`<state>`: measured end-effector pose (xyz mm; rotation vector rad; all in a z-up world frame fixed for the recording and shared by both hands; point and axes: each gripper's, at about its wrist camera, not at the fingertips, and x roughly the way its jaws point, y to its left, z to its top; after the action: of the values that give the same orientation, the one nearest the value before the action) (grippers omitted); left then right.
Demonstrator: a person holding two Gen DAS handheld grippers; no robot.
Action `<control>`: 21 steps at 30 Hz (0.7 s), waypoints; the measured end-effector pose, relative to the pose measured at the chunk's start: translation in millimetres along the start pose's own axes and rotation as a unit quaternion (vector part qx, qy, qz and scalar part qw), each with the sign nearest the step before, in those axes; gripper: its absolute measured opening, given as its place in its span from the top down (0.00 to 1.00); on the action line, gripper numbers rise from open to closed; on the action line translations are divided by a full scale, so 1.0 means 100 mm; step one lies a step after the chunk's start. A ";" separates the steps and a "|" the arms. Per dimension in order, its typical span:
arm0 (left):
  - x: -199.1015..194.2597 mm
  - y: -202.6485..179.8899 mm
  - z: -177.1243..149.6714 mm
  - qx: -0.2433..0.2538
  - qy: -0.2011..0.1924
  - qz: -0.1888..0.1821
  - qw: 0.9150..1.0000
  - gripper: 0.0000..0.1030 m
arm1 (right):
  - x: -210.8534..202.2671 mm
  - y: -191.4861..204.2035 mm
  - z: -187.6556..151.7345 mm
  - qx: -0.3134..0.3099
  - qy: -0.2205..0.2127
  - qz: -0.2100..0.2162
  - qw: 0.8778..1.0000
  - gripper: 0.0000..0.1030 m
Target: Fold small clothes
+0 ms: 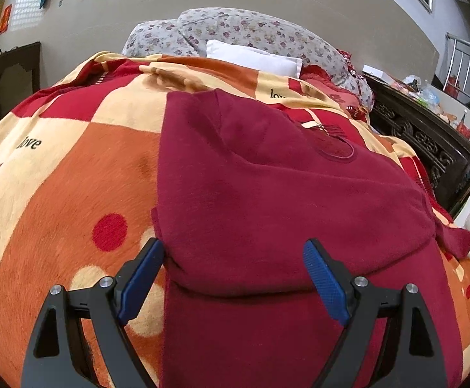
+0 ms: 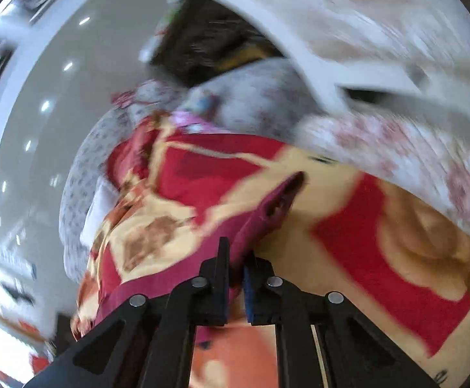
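A dark red knit sweater (image 1: 267, 194) lies spread on a patterned blanket (image 1: 73, 177), its neckline toward the pillows and one side folded over. My left gripper (image 1: 235, 262) hangs just above its near folded edge, jaws wide apart, blue pads (image 1: 325, 278) touching nothing. In the blurred right wrist view my right gripper (image 2: 236, 268) is shut on the sweater's sleeve (image 2: 267, 213), which sticks out past the fingertips with its cuff open.
The blanket (image 2: 380, 242) covers a bed with floral pillows (image 1: 235, 32) and a white pillow (image 1: 254, 56) at the head. A dark carved wooden cabinet (image 1: 429, 142) with clutter stands at the right. A floral white quilt (image 2: 396, 129) lies beside the blanket.
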<state>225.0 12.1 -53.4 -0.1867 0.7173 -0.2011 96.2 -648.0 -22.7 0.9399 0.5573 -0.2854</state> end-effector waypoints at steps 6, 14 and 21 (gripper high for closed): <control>-0.04 0.08 0.00 -0.017 -0.005 -0.006 1.000 0.15 | -0.14 1.45 -0.40 -0.157 0.013 0.076 0.985 0.93; -0.09 0.16 0.00 -0.039 -0.012 -0.027 0.999 0.15 | 0.19 3.00 -1.64 -0.300 0.101 0.154 0.936 0.93; -0.33 0.11 0.06 -0.037 -0.052 -0.079 0.995 0.15 | 0.75 3.47 -2.91 -0.391 0.182 0.161 0.888 0.93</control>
<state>206.2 31.3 -30.9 -0.3233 0.6066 -0.3128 223.8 -211.0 35.8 0.2742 0.7656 0.4154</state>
